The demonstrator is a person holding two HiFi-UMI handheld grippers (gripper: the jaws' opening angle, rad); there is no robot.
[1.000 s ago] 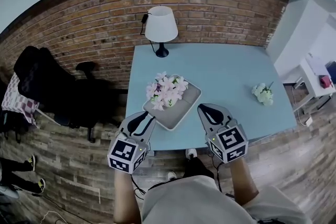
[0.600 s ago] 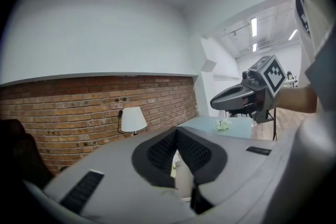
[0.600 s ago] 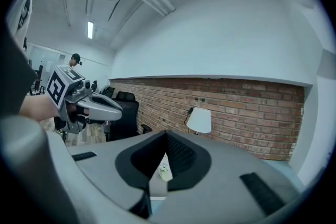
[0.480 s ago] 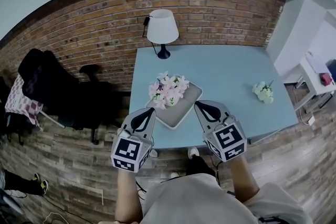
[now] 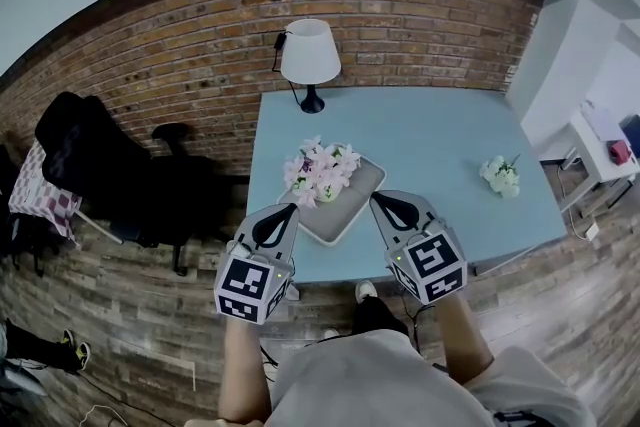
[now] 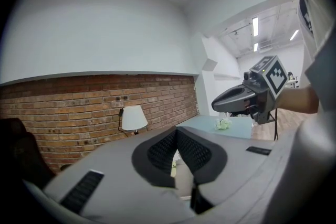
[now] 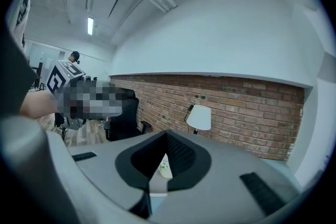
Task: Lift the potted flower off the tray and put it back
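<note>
The potted flower (image 5: 320, 173), pink and white blooms, stands on the grey tray (image 5: 352, 199) near the front left of the light blue table (image 5: 430, 130). My left gripper (image 5: 287, 211) hovers at the tray's front left corner, shut and holding nothing. My right gripper (image 5: 378, 202) hovers at the tray's front right side, also shut and empty. In the left gripper view the left gripper's (image 6: 176, 131) jaws meet at their tips, and the right gripper (image 6: 231, 103) shows to the right. In the right gripper view the right gripper's (image 7: 166, 135) jaws are likewise closed together, with a bit of the tray below them.
A white table lamp (image 5: 309, 55) stands at the table's back left corner. A small white flower bunch (image 5: 500, 177) lies near the table's right edge. A black office chair (image 5: 95, 165) is to the left by the brick wall; white furniture (image 5: 600, 140) is at the right.
The left gripper's jaws have come together and it has risen slightly. The right gripper stays in place, as do the flower and tray.
</note>
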